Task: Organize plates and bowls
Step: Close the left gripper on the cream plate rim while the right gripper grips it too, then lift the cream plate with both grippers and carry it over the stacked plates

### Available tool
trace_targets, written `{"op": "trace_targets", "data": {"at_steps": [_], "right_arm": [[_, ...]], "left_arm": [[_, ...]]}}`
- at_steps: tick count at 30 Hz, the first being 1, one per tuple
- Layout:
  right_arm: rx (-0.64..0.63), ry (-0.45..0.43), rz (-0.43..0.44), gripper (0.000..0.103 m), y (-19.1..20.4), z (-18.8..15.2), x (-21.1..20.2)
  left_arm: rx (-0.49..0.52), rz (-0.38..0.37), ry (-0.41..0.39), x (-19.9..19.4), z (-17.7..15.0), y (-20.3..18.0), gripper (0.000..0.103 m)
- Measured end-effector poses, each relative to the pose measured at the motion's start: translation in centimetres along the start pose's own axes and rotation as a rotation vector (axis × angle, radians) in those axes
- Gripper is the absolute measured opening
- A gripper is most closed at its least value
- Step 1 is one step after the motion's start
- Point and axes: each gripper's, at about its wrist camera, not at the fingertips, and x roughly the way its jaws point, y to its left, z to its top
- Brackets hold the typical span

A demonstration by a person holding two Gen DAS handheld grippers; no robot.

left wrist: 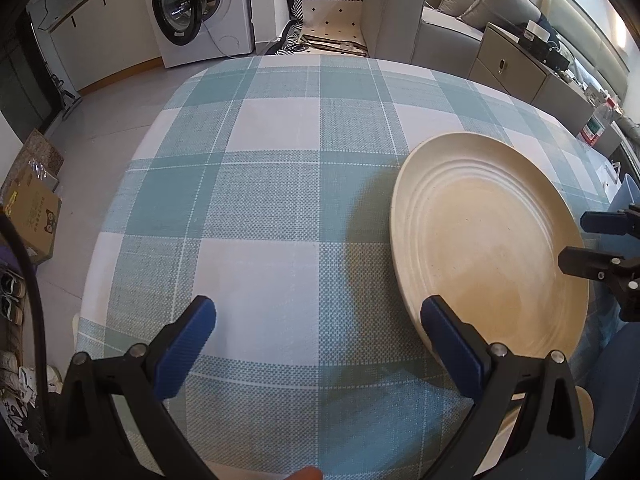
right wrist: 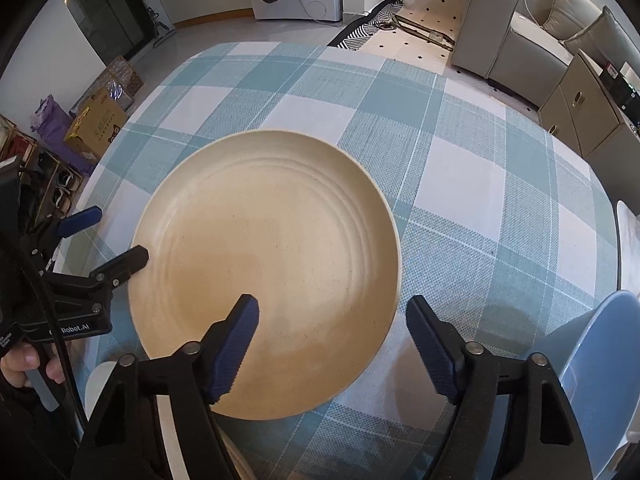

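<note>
A large cream plate [left wrist: 488,240] with ridged rings lies on the teal-and-white checked tablecloth [left wrist: 260,200]; it also shows in the right wrist view [right wrist: 272,264]. My left gripper [left wrist: 320,320] is open and empty, its right finger over the plate's near-left rim. It shows from the side in the right wrist view [right wrist: 116,236], at the plate's left edge. My right gripper [right wrist: 332,312] is open and empty above the plate's near-right rim. Its fingers [left wrist: 600,224] show at the plate's right edge in the left wrist view. A pale blue dish [right wrist: 600,380] sits at the near right.
A white dish edge [right wrist: 100,380] peeks out at the near left under the left gripper. Beyond the table stand a washing machine [left wrist: 200,12], a grey sofa [left wrist: 440,12], a cabinet [left wrist: 520,64] and cardboard boxes [left wrist: 32,208] on the floor at left.
</note>
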Motion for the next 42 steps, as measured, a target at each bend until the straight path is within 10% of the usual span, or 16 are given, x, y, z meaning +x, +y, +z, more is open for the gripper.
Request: {"op": "trace_targets", "data": {"at_steps": [7,19,42], "right_arm": [[-0.003,-0.004,-0.012,0.061,-0.2,-0.4,-0.2],[-0.023,0.000,-0.030,0.044,-0.5,-1.5,-0.1],[-0.048,-0.109,-0.013,0.042,0.0,-2.5,-1.7]], "left_arm": [[0.019,-0.056,0.006,-0.4,-0.2,-0.4,0.085],[0.125,-0.134,-0.003,-1.1,-0.7,-3.4,0.024],[0.134,-0.085,-0.081,-2.5,-0.9,-3.9,0.021]]}}
